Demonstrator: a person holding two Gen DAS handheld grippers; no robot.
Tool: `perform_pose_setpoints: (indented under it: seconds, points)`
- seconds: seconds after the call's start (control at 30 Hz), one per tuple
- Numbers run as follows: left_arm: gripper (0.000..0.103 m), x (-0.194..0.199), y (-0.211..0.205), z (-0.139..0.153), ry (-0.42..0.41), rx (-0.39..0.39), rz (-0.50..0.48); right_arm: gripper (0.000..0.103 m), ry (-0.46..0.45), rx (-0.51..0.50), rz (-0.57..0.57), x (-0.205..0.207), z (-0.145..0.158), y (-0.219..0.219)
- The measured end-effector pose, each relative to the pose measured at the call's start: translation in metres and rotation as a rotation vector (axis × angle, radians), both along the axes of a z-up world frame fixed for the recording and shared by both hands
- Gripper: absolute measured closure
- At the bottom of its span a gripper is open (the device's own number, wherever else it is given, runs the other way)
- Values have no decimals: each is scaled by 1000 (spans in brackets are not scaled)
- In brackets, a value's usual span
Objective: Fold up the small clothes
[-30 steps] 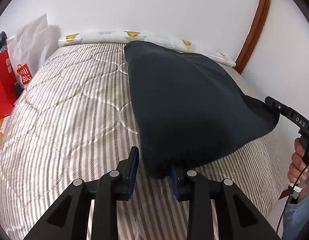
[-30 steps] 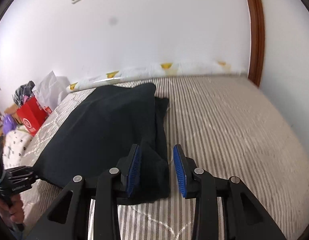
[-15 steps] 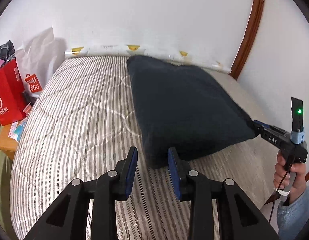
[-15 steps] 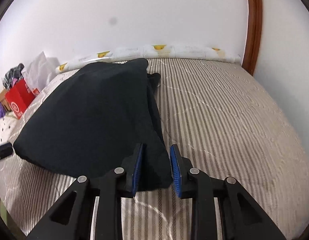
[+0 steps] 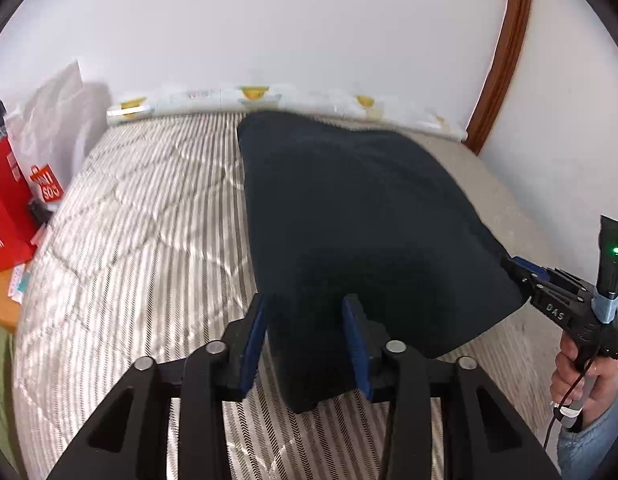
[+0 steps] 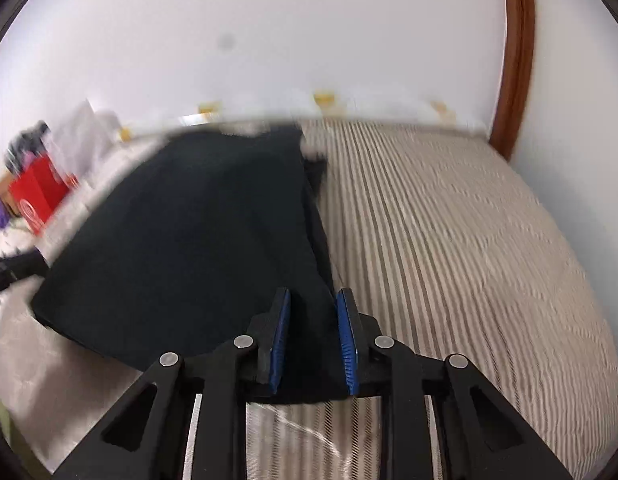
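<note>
A black garment [image 5: 361, 216] lies spread on the striped mattress [image 5: 141, 232], its near edge lifted off the bed. My left gripper [image 5: 307, 312] holds the garment's near left corner between its blue pads [image 5: 256, 328]. My right gripper [image 6: 313, 312] holds the near right corner [image 6: 309, 344] between its blue pads [image 6: 283, 332]. It also shows in the left wrist view [image 5: 521, 270], clamped on the garment's right corner. The garment in the right wrist view [image 6: 197, 232] stretches left and back; that view is blurred.
A red shopping bag [image 5: 9, 208] and a white bag [image 5: 57, 128] stand left of the bed. A patterned white roll [image 5: 277, 100] lies along the wall at the bed's far edge. A wooden door frame [image 5: 505, 52] stands at the right.
Both grippers have closed on the garment's near corners and raised that edge. Both views have shifted forward over the bed, and the right view is now blurred.
</note>
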State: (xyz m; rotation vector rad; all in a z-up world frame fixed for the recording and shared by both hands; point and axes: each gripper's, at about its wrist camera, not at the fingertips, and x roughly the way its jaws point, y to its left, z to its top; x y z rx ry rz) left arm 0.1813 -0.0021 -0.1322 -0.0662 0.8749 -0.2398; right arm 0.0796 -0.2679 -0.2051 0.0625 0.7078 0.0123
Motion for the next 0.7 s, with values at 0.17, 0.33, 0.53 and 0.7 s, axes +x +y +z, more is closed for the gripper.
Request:
perform_pose_setpoints:
  seconds: [0.17,0.33,0.53,0.7]
  points:
    - [60,0,5,-8,13,-18,-10,80,14,7,18,-5,0,-6]
    - [60,7,10,1,0,-42,-11,78,3,87,50,14,22,-14]
    - [60,17,12,-3,16,-47,-28,86,82,192,61,60,12,-13]
    - [51,21,13,-8,16,-33,-53,98,-37,180,101,44,20,-16]
